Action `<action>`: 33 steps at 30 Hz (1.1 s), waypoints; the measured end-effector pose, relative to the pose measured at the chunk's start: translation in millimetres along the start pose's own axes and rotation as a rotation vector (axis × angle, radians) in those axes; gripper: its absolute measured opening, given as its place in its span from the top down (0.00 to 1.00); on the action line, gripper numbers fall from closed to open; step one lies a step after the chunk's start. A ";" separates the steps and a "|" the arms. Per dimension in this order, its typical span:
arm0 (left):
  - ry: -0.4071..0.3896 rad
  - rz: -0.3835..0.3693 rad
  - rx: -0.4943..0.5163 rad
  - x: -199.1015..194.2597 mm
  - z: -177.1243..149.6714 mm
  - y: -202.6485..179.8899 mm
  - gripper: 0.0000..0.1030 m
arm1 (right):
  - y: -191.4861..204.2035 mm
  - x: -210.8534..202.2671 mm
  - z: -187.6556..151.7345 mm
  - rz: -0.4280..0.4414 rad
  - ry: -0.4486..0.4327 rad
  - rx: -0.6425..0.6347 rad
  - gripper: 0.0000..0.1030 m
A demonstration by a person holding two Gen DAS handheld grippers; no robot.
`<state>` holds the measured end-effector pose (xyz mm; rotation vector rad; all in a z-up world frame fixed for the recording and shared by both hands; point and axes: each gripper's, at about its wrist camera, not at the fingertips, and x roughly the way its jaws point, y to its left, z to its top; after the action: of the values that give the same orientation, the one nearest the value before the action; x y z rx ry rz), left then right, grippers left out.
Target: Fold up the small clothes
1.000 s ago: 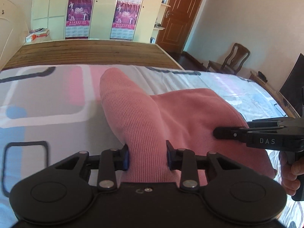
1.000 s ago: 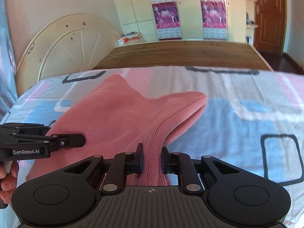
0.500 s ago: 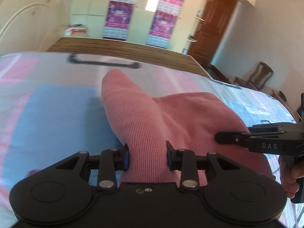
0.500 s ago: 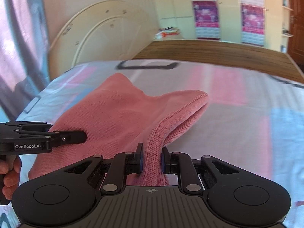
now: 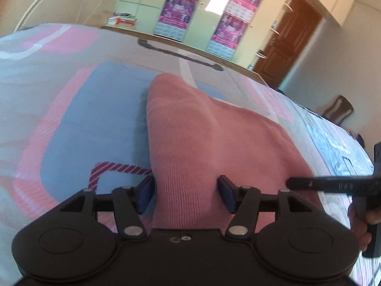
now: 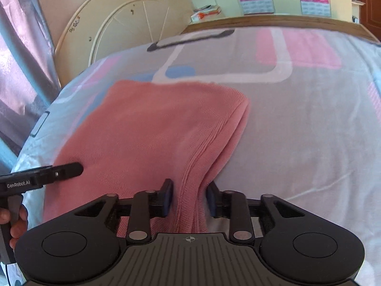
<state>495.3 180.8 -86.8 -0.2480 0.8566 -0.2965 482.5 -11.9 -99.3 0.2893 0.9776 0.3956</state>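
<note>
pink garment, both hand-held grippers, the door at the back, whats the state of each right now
pink garment: folded over, lying on the patterned bedsheet, its near edges between both sets of jaws
left hand-held gripper: jaws just opened, pads off the cloth, garment fold between them
right hand-held gripper: jaws just opened, garment edge between them, no longer pinched
brown door: appears closed

bedsheet (image 6: 309,143) lies bare right of the pink cloth (image 6: 147,128); headboard (image 6: 123,23) and curtain (image 6: 21,71) close the left.
</note>
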 end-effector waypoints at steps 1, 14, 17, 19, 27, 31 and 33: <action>-0.013 0.005 0.018 -2.7 2.5 0.1 0.43 | -2.8 -6.0 1.9 -0.009 -0.022 0.005 0.65; 0.024 -0.013 -0.018 42.9 21.6 21.4 0.47 | -26.7 35.2 48.9 -0.073 -0.088 -0.025 0.90; 0.027 -0.008 0.004 36.5 20.6 18.8 0.48 | -23.7 37.3 49.0 -0.098 -0.079 -0.053 0.90; 0.000 0.009 0.025 20.3 20.5 13.2 0.50 | -19.5 31.3 50.6 -0.116 -0.057 -0.053 0.89; -0.031 0.060 0.153 -13.4 -11.3 -8.1 0.71 | 25.3 -15.9 -3.1 -0.055 -0.048 -0.302 0.88; -0.023 0.070 0.149 -12.7 -12.0 -7.7 0.71 | 19.4 3.1 -21.0 -0.166 -0.008 -0.333 0.87; -0.025 0.094 0.178 -16.4 -12.5 -13.6 0.71 | 21.0 1.0 -19.7 -0.177 -0.010 -0.321 0.87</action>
<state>473.4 172.7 -78.6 -0.0456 0.8092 -0.2789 462.3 8.5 -101.8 -0.0854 0.9066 0.3813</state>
